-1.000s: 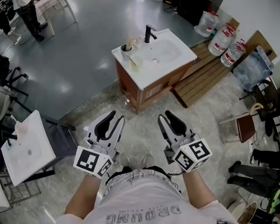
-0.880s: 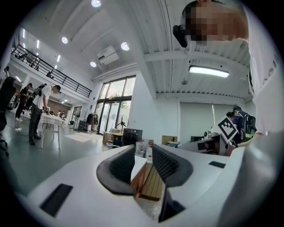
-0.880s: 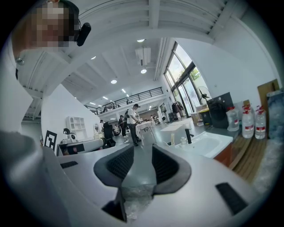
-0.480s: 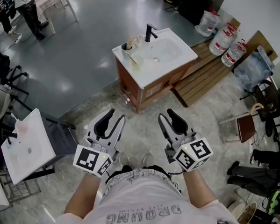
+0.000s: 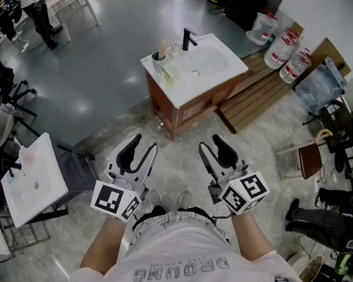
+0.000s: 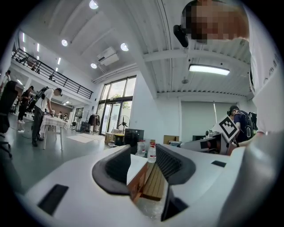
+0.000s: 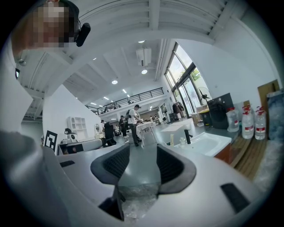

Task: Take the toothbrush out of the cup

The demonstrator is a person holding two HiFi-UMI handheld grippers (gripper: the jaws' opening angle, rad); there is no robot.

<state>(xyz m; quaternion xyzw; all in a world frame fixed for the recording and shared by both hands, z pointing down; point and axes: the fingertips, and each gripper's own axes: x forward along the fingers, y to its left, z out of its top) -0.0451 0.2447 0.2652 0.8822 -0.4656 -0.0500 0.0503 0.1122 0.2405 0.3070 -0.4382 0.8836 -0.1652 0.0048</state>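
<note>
Two grippers level, side by side: left gripper (image 5: 146,143), right gripper (image 5: 209,143), jaws of both opening, nothing between them. Well apart at 12 o'clock, white washbasin (image 5: 211,65); at its 10 o'clock corner, cup (image 5: 159,62) with toothbrush (image 5: 163,51) standing inside, black faucet (image 5: 187,39) near.

You held two grippers, the left gripper (image 5: 144,144) and the right gripper (image 5: 210,143), both opening, with nothing between the jaws. Well ahead of the fingers (image 5: 130,157) stood one washbasin (image 5: 219,61) carrying one black tap (image 5: 187,41), one cup (image 5: 159,63) and one toothbrush (image 5: 163,49). Left of the left fingers there was a second washbasin (image 5: 34,186). Ahead and right of the right fingers there were three water bottles (image 5: 276,51) and one wooden pallet (image 5: 259,92).
</note>
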